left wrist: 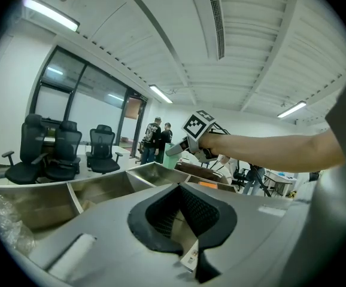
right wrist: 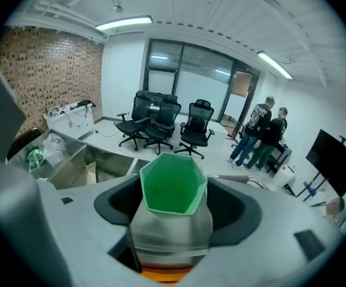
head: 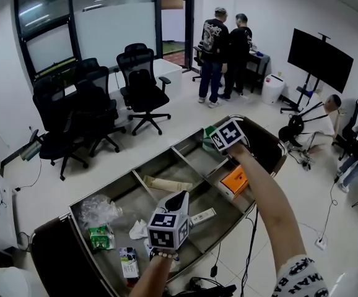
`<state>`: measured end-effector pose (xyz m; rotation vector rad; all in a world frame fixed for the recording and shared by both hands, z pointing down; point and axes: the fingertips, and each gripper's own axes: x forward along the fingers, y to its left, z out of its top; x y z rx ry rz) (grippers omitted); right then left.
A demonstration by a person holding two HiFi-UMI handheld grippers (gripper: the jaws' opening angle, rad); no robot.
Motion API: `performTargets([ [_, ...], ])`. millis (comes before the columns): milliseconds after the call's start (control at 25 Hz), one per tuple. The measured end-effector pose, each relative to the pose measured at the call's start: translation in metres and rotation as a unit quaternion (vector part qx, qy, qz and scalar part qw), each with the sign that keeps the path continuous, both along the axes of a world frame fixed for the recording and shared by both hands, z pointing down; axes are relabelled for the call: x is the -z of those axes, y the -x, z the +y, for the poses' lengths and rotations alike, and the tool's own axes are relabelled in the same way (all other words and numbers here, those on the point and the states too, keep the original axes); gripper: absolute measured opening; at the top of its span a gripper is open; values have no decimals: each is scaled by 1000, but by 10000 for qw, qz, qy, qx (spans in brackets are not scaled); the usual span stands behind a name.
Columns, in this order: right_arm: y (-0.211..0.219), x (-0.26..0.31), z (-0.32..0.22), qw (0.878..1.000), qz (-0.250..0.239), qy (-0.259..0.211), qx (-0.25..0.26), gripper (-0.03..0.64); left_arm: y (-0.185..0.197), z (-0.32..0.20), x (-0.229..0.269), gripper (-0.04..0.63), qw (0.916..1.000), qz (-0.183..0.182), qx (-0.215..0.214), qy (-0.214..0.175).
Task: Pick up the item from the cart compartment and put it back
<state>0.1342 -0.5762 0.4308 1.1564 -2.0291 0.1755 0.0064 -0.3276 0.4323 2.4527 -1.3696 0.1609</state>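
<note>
Right gripper view: green cup (right wrist: 173, 187)

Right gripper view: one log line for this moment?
right gripper: shut on green hexagonal cup | over cart | left gripper: shut, empty

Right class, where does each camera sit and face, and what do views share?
Head view: on the head, down at cart; left gripper, right gripper, arms show.
Left gripper view: on left gripper, across cart; own jaws, right gripper and arm.
Right gripper view: on right gripper, toward chairs; own jaws on cup.
Shared: chairs, two people.
</note>
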Motion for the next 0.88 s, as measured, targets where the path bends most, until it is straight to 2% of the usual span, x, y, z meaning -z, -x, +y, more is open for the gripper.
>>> performTargets([
  [400,-6,-75,-26,9989,88,424,-169,350,7,4,-8,5,9999,58,114,86],
  [880,-3,-112,-40,9962,378,758,-220,351,20,3,-8,5,9995,102,282,104],
])
